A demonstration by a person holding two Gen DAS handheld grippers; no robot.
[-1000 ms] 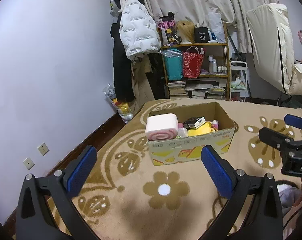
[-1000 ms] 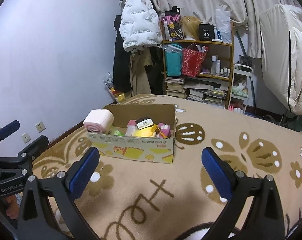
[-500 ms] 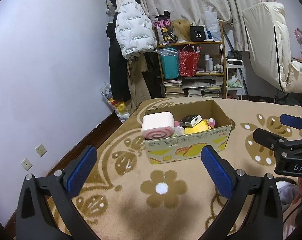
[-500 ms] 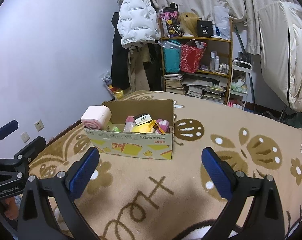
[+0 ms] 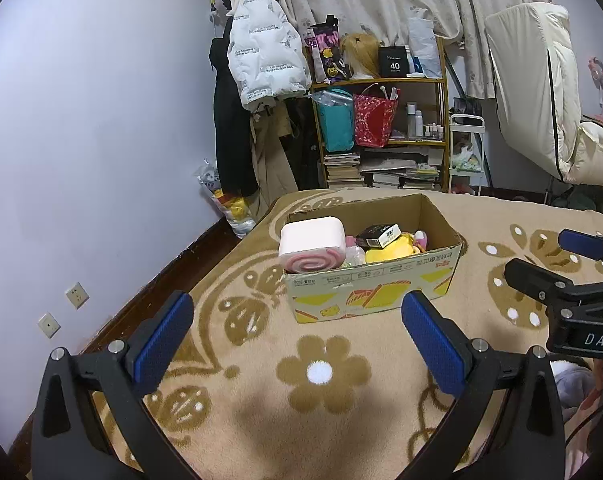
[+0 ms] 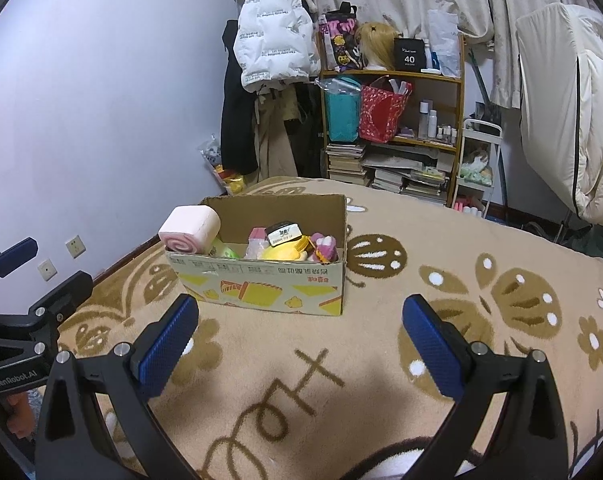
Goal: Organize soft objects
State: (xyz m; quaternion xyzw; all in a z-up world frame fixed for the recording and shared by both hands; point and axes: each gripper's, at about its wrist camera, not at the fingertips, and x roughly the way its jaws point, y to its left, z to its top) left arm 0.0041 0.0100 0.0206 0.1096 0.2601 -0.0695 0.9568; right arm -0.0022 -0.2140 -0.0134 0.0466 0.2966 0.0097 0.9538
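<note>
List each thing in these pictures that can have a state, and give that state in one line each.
left gripper: open, empty, above the blanket.
right gripper: open, empty.
cardboard box: upright, flaps open, filled with soft toys.
pink swirl roll: propped on the box's left corner, sticking above the rim.
yellow plush: inside the box.

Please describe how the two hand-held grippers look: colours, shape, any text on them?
Both the left gripper and right gripper have black angular frames with silver screws and two fingers carrying blue textured pads. White lettering reads "GenRobot.AI" on the left one and "DAS" on the right one.
</note>
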